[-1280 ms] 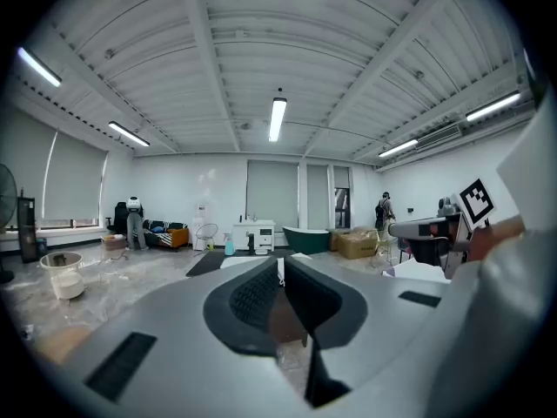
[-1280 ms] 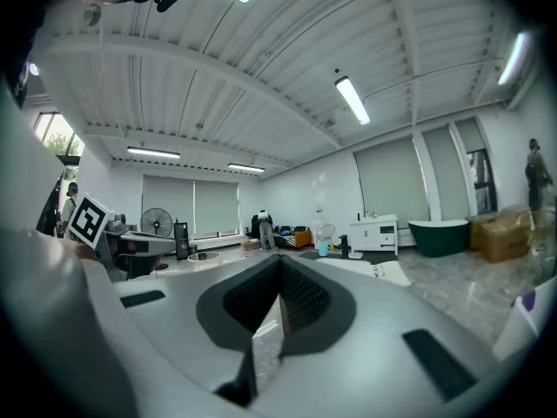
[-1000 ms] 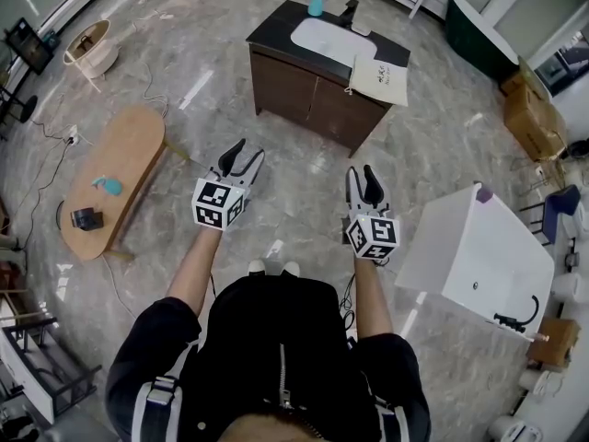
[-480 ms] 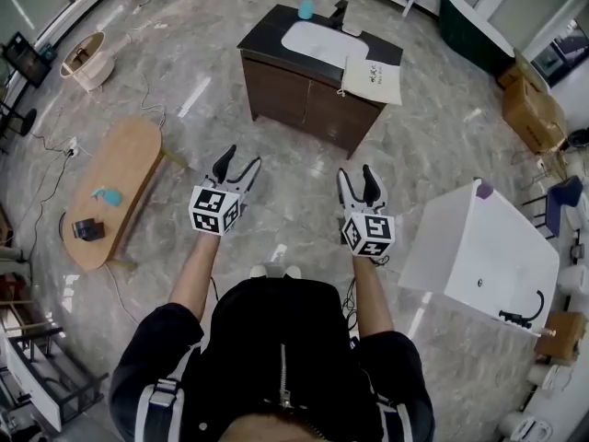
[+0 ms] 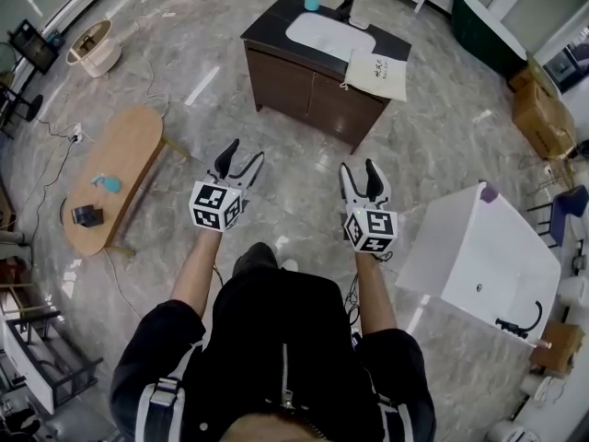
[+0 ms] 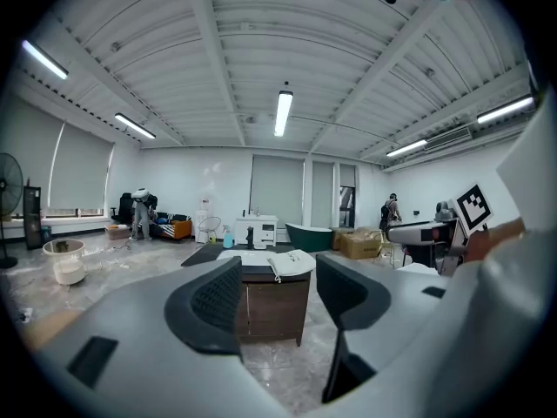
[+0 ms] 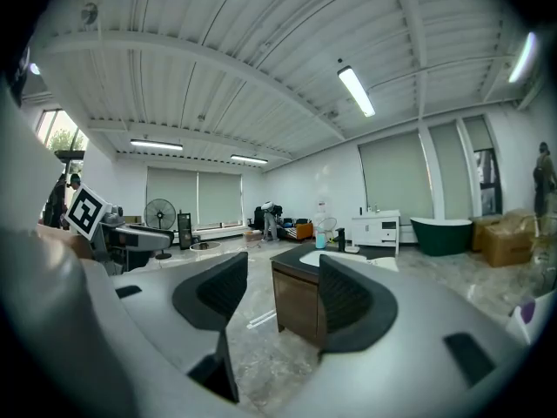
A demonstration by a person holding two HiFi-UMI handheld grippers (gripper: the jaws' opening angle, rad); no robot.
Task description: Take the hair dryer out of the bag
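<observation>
Well, flat cloth bag (image 5: 377, 74) (cream).

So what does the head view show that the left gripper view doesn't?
Only the head view: the person's jacket and the tape roll on the wooden table. Only the left gripper view: the ceiling lights and a person by the far wall. Both: the sink cabinet with the bag lying on top.
</observation>
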